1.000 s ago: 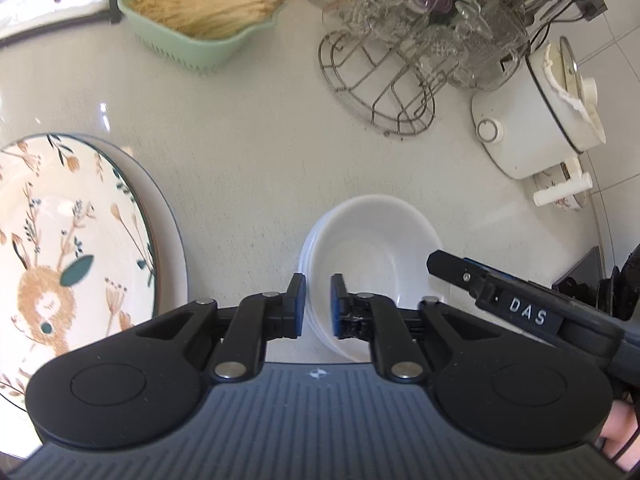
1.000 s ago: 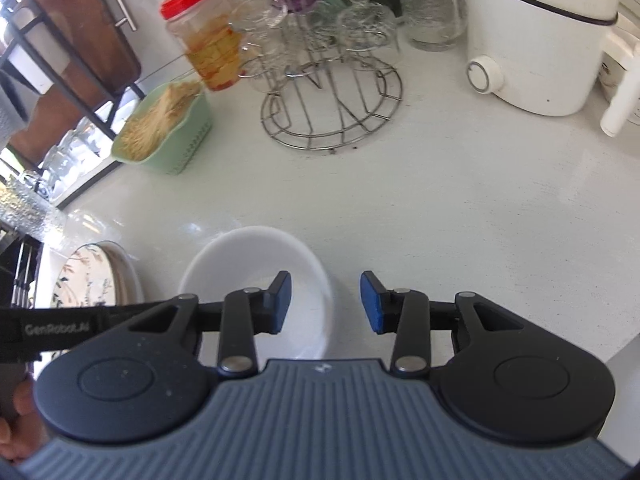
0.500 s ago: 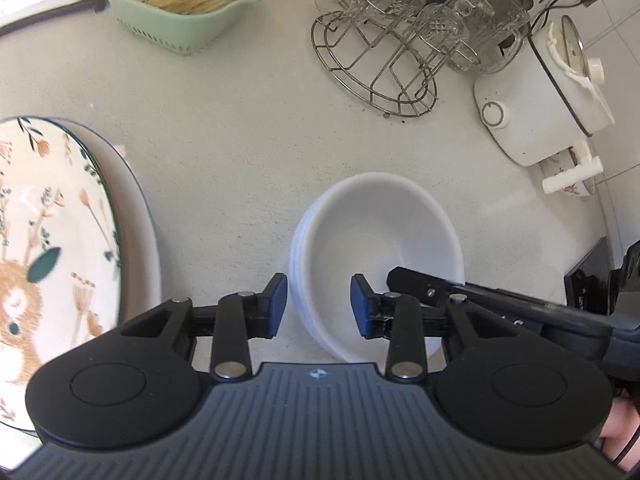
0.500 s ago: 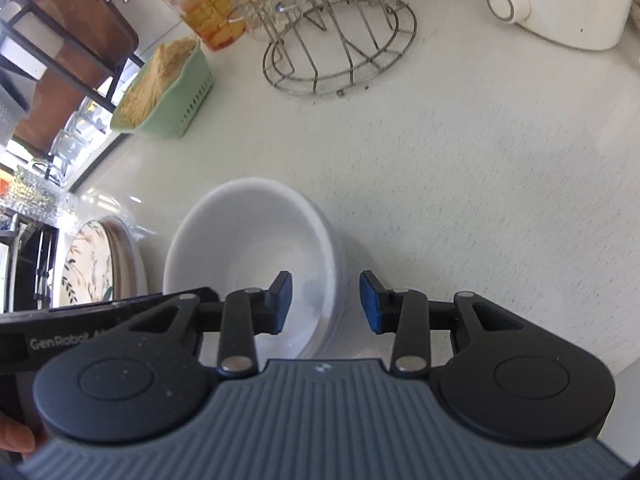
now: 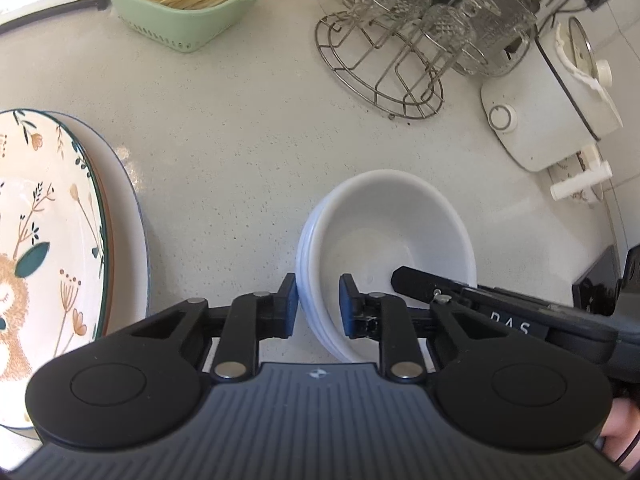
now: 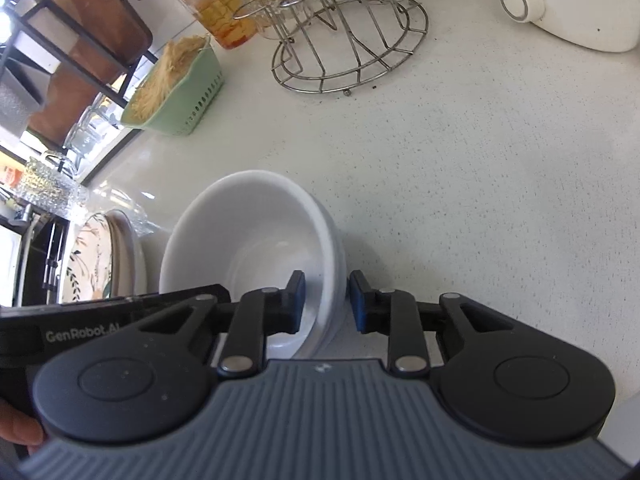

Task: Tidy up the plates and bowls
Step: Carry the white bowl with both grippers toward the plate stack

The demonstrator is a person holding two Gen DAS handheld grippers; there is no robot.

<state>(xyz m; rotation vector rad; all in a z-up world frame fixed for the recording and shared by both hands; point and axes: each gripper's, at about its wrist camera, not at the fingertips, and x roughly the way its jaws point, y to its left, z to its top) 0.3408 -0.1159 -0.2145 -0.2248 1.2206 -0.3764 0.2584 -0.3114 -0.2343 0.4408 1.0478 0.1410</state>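
A stack of nested white bowls (image 5: 392, 224) stands on the pale counter. My left gripper (image 5: 318, 306) straddles the stack's left rim, one pad outside and one inside, and its jaws are closing on it. My right gripper (image 6: 326, 300) straddles the opposite rim of the same bowls (image 6: 248, 232) in the same way, jaws also closing, with the wall filling the gap. Its finger (image 5: 404, 276) reaches into the bowl in the left wrist view. A floral plate (image 5: 48, 240) lies on top of other plates to the left of the bowls.
At the back stand a green basket of pale strands (image 5: 180, 4), a wire rack of glasses (image 5: 384, 68) and a white cooker (image 5: 548, 112). A red-lidded jar (image 6: 212, 12) and a black shelf rack holding a wooden board (image 6: 80, 40) are at the far left.
Both grippers came down onto the bowl stack, one on each side of the rim. The left jaws widened, then narrowed around the rim. The right jaws narrowed around theirs.
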